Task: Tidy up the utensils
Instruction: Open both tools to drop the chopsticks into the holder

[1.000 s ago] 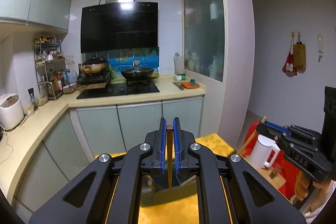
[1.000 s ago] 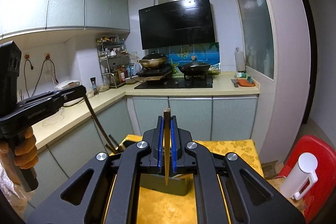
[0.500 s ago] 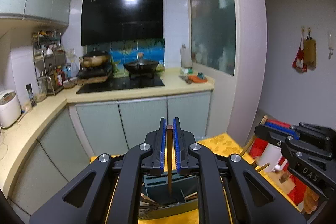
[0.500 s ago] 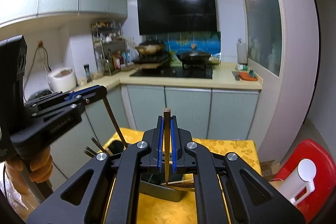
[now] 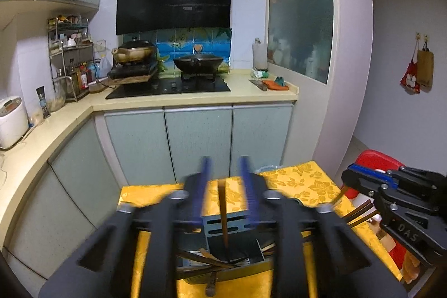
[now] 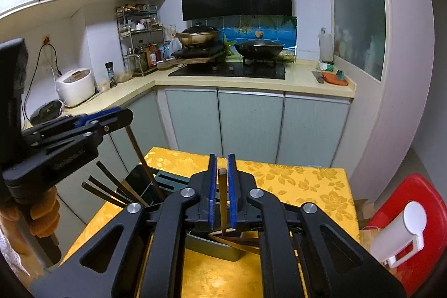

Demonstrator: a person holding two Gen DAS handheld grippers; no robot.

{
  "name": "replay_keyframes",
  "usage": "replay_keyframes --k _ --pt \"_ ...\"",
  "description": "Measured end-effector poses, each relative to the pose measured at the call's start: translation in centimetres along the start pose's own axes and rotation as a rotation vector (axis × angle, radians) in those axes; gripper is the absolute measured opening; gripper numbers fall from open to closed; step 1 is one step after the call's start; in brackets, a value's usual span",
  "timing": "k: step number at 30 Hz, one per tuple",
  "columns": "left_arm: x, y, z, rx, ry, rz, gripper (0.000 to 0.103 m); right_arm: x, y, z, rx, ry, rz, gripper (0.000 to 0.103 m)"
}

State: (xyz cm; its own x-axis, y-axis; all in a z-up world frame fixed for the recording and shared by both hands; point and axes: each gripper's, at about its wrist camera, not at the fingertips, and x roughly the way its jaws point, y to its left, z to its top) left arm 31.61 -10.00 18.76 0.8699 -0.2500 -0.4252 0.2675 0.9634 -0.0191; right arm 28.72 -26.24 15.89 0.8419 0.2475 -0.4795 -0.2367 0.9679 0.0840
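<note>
A grey slotted utensil holder (image 5: 223, 224) stands on the yellow-clothed table (image 5: 301, 183), with several brown chopsticks leaning in it. My left gripper (image 5: 225, 161) hangs over it and its jaws are opening. A brown chopstick (image 5: 222, 211) stands free between the parted blue pads, its tip down in the holder. In the right wrist view my right gripper (image 6: 222, 158) hovers over the holder (image 6: 167, 180), its jaws easing apart. Its chopstick (image 6: 222, 200) sits low between the pads with a thin gap on each side. The left gripper (image 6: 123, 116) shows at left.
A white kettle (image 6: 402, 233) sits on a red stool (image 6: 419, 186) right of the table. Pale green cabinets (image 6: 248, 124) and a worktop with a hob stand behind the table. A hand (image 6: 42, 214) grips the left tool at the lower left.
Both grippers came down and forward over the holder. The left jaws went from shut on their chopstick to wide apart. The right chopstick slid down between its pads.
</note>
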Motion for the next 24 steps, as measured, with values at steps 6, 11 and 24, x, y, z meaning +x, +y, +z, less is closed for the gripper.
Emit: replay_keyframes --k 6,11,24 --pt "-1.7 0.9 0.3 -0.032 -0.027 -0.006 0.069 -1.1 -0.6 -0.1 0.038 -0.038 -0.024 0.054" --pt "-3.2 1.3 0.1 -0.044 -0.044 -0.008 0.077 -2.3 -0.6 -0.2 0.023 -0.057 -0.037 0.054" --pt "-7.6 0.3 -3.9 -0.004 -0.095 0.063 0.088 -6.2 -1.0 -2.9 0.042 -0.103 -0.032 0.070"
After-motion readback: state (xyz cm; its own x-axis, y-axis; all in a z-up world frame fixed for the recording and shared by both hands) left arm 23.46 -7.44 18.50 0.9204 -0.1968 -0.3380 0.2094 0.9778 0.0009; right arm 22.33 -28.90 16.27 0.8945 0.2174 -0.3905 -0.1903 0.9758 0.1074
